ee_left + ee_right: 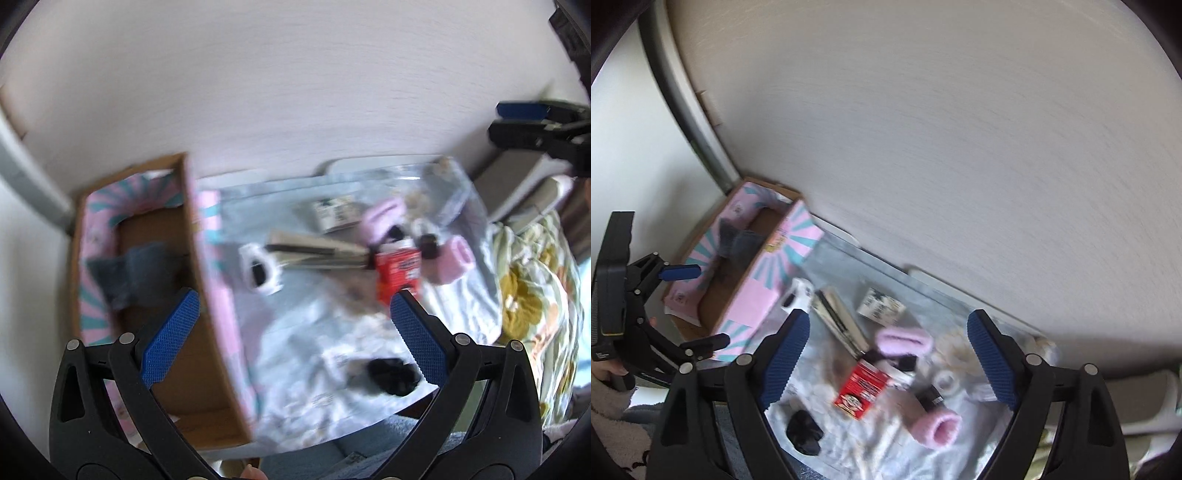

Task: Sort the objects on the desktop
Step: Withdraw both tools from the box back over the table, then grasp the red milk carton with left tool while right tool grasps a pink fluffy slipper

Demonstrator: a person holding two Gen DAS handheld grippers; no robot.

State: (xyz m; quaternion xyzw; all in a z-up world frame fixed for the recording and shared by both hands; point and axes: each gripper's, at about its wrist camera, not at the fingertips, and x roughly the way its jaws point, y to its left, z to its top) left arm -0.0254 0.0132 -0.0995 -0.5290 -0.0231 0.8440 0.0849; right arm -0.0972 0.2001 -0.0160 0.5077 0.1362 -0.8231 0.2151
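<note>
Between the right gripper's [886, 360] open, empty jaws lies a red carton [862, 389]: light, stiff, best pinched across its narrow sides; left gripper [293, 334] also open.

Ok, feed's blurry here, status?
Left gripper open, right gripper open, both empty. Grey cloth in pink box. Red box, clutter unsorted.

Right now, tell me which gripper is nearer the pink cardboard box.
Left. The left gripper hangs open over the pink cardboard box; the right gripper, also open, hovers beside it, above the cluttered table.
</note>
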